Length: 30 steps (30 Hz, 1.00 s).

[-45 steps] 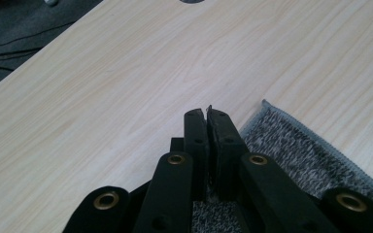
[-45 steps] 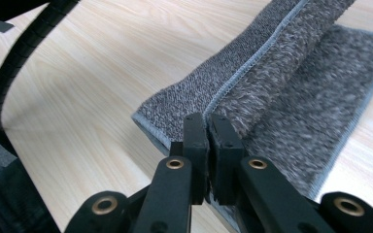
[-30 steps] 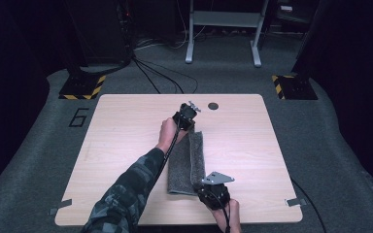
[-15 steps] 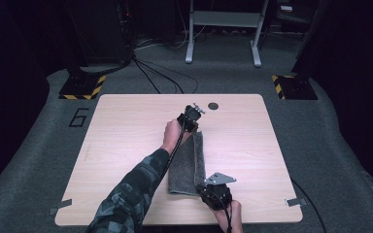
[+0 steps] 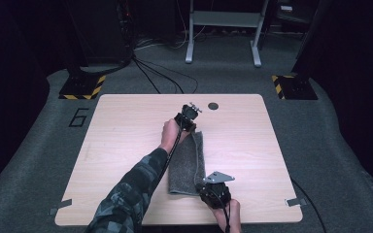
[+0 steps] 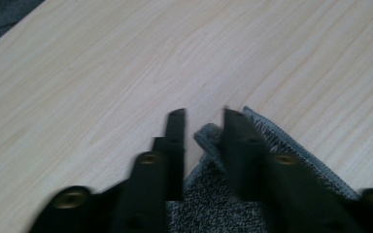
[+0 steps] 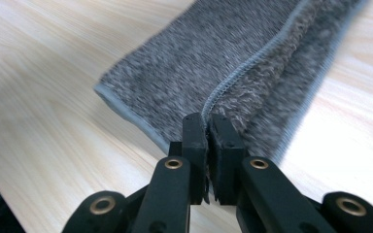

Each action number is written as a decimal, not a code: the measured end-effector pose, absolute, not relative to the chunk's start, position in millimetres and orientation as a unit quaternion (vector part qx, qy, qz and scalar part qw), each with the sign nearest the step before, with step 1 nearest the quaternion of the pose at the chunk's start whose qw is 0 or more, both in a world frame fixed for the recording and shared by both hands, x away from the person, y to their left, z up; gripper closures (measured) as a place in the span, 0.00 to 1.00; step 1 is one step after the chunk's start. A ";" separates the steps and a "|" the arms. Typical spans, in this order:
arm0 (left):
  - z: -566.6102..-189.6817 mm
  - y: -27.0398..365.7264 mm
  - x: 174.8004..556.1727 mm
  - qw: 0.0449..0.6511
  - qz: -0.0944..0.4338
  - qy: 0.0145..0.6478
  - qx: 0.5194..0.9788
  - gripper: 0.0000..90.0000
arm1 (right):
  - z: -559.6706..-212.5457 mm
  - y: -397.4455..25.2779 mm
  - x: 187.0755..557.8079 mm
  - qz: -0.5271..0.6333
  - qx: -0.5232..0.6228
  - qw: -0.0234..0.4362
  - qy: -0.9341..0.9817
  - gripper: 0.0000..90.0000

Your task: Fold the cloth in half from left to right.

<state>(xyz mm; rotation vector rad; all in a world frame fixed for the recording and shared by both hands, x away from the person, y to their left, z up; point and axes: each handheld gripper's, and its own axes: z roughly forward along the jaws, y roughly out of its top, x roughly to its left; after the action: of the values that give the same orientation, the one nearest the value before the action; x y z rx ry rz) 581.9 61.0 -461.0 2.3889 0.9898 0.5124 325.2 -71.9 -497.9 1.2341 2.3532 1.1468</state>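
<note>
Right claw (image 7: 208, 127) pinched tight on the near hem of the grey towel (image 5: 187, 162) — folded long and narrow, lying flat on the table (image 5: 126, 141). Left claw (image 6: 201, 127) at the towel's far end, parted a little around a raised corner fold — not clamped.

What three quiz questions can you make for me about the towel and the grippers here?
1. True or false: the right gripper is shut on the towel's hem.
2. The left gripper is: A) clamped on the towel, B) open at the towel's far end, C) lifted high above the table.
3. What colour is the towel?

Key:
1. True: its jaws pinch the near edge.
2. B: the jaws stand apart, with a towel corner between them.
3. Grey.
</note>
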 end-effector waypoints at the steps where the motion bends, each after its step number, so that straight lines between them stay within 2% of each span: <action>1: -461.0 61.0 581.9 0.250 0.188 0.364 0.877 0.64 | -497.9 -71.9 325.2 0.393 0.423 0.123 0.807 0.95; 2: -461.8 62.1 582.6 0.250 0.184 0.371 0.875 0.64 | -499.1 -73.6 325.8 0.392 0.429 0.123 0.805 0.94; 4: -461.0 65.2 583.0 0.252 0.184 0.384 0.869 0.44 | -502.4 -77.8 328.5 0.382 0.434 0.120 0.807 0.92; 6: -457.9 72.8 582.9 0.261 0.179 0.393 0.864 0.31 | -506.9 -82.8 330.7 0.373 0.442 0.114 0.808 0.89; 7: -457.9 72.8 582.9 0.261 0.179 0.393 0.864 0.28 | -506.9 -82.8 330.7 0.373 0.442 0.114 0.808 0.89; 15: -452.0 97.0 582.2 0.272 0.179 0.412 0.851 0.19 | -509.5 -87.2 330.9 0.370 0.446 0.111 0.807 0.87; 25: -443.9 116.1 585.8 0.280 0.191 0.434 0.835 0.14 | -511.4 -92.1 329.4 0.358 0.453 0.102 0.810 0.87; 30: -449.3 124.6 582.7 0.270 0.183 0.434 0.840 0.16 | -511.3 -95.8 329.4 0.361 0.457 0.098 0.807 0.84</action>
<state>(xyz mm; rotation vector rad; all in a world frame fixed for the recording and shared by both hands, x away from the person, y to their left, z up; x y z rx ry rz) 582.7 124.6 -449.3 2.2626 1.1694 0.4925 329.4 -95.8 -511.3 1.3526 2.3888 1.0671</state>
